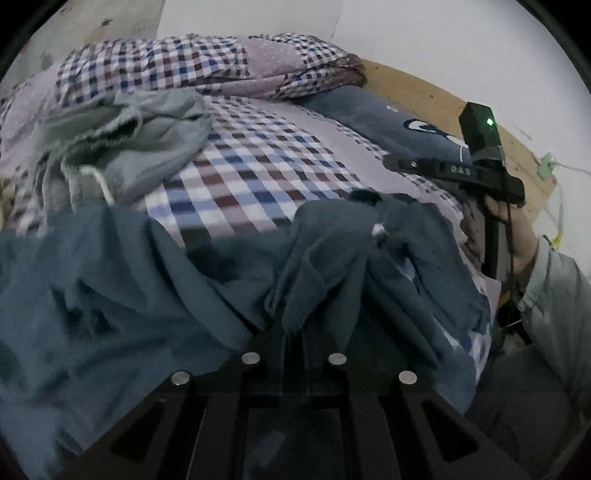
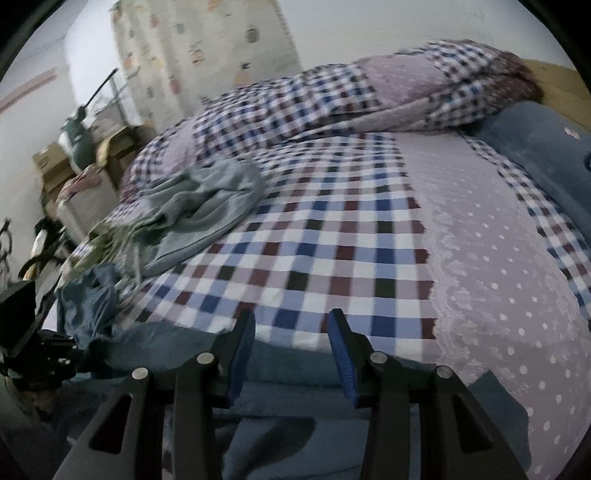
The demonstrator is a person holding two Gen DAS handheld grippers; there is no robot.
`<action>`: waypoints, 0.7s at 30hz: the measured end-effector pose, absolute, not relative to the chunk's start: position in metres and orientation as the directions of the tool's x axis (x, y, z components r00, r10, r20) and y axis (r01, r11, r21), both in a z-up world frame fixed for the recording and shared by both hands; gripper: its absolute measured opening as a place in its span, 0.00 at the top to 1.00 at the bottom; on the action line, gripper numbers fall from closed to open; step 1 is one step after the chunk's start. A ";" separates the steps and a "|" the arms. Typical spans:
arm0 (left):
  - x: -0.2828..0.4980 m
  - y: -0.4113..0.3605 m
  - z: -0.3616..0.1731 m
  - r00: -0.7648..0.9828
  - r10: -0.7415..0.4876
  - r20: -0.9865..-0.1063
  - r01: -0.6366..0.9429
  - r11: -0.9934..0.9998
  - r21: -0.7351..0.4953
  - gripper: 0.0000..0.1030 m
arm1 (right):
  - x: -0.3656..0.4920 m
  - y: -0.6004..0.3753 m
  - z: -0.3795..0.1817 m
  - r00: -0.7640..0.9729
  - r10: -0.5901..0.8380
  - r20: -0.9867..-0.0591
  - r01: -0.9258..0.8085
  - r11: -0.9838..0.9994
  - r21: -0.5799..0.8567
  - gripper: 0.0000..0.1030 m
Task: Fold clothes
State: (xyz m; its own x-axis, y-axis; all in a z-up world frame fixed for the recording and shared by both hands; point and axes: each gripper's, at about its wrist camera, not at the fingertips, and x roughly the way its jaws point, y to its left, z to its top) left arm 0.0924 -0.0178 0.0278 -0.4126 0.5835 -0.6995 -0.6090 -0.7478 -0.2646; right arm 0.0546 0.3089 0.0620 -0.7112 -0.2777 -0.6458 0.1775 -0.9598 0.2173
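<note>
Left tool (image 1: 295, 295) is clamped tight, pointing downward; right tool (image 2: 291, 332) hovers with jaws apart.

Home bedroom: checked bedspread (image 2: 332, 236), blue pillow (image 2: 543, 155), probably wooden headboard (image 1: 424, 96).

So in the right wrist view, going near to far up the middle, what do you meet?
Right gripper → checked sheet → rolled checked quilt → wall.
</note>
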 end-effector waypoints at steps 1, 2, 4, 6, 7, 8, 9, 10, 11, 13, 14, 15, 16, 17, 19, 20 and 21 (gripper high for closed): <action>0.095 -0.018 0.026 -0.422 0.580 -0.697 -0.611 -0.750 -0.254 0.95 | 0.055 0.307 0.062 -0.709 -0.278 -0.648 0.182 -0.960 0.213 0.57; 0.099 -0.017 0.025 -0.430 0.577 -0.695 -0.617 -0.749 -0.240 0.95 | 0.055 0.305 0.062 -0.704 -0.286 -0.650 0.190 -0.958 0.215 0.57; 0.101 -0.017 0.022 -0.439 0.579 -0.687 -0.623 -0.747 -0.231 0.95 | 0.055 0.302 0.061 -0.700 -0.288 -0.654 0.198 -0.957 0.210 0.57; 0.103 -0.018 0.020 -0.437 0.588 -0.681 -0.631 -0.740 -0.234 0.95 | 0.054 0.301 0.059 -0.691 -0.295 -0.660 0.204 -0.956 0.213 0.57; 0.103 -0.018 0.019 -0.435 0.591 -0.679 -0.633 -0.738 -0.236 0.95 | 0.054 0.300 0.058 -0.685 -0.304 -0.662 0.211 -0.953 0.219 0.57; 0.103 -0.018 0.020 -0.434 0.593 -0.678 -0.632 -0.737 -0.240 0.95 | 0.053 0.299 0.056 -0.675 -0.311 -0.669 0.219 -0.950 0.221 0.57; 0.102 -0.018 0.021 -0.433 0.596 -0.676 -0.630 -0.737 -0.245 0.95 | 0.052 0.296 0.052 -0.658 -0.314 -0.684 0.229 -0.949 0.216 0.57; 0.101 -0.018 0.021 -0.431 0.599 -0.675 -0.629 -0.735 -0.251 0.95 | 0.051 0.294 0.047 -0.643 -0.309 -0.701 0.234 -0.950 0.205 0.57; 0.101 -0.018 0.022 -0.428 0.604 -0.672 -0.628 -0.734 -0.259 0.95 | 0.050 0.291 0.042 -0.629 -0.300 -0.718 0.237 -0.953 0.191 0.57; 0.099 -0.020 0.024 -0.422 0.616 -0.665 -0.624 -0.730 -0.280 0.93 | 0.049 0.284 0.030 -0.590 -0.285 -0.755 0.248 -0.954 0.167 0.57; 0.099 -0.021 0.027 -0.416 0.628 -0.658 -0.625 -0.723 -0.294 0.92 | 0.048 0.282 0.025 -0.573 -0.282 -0.770 0.256 -0.954 0.158 0.57; 0.100 -0.023 0.029 -0.410 0.643 -0.647 -0.630 -0.713 -0.309 0.86 | 0.050 0.279 0.022 -0.559 -0.284 -0.779 0.269 -0.951 0.154 0.57; 0.100 -0.024 0.032 -0.403 0.657 -0.637 -0.634 -0.702 -0.323 0.78 | 0.052 0.278 0.021 -0.547 -0.289 -0.785 0.284 -0.947 0.151 0.57; 0.101 -0.025 0.035 -0.398 0.675 -0.621 -0.642 -0.689 -0.337 0.72 | 0.053 0.276 0.019 -0.535 -0.294 -0.792 0.299 -0.943 0.148 0.57; 0.102 -0.029 0.042 -0.388 0.714 -0.583 -0.661 -0.656 -0.364 0.48 | 0.057 0.276 0.019 -0.524 -0.308 -0.794 0.318 -0.936 0.153 0.57; 0.102 -0.031 0.045 -0.385 0.727 -0.568 -0.666 -0.645 -0.374 0.44 | 0.058 0.276 0.019 -0.520 -0.314 -0.794 0.324 -0.933 0.157 0.57; 0.101 -0.032 0.048 -0.385 0.737 -0.556 -0.669 -0.638 -0.382 0.41 | 0.060 0.276 0.018 -0.515 -0.319 -0.796 0.329 -0.931 0.160 0.57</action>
State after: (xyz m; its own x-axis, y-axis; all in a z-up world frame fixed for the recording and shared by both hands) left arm 0.1005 -0.0321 0.0479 -0.3847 0.7369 -0.5559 -0.6688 -0.6376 -0.3823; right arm 0.0596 0.2764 0.0179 -0.5152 -0.3189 -0.7955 0.3287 -0.9307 0.1602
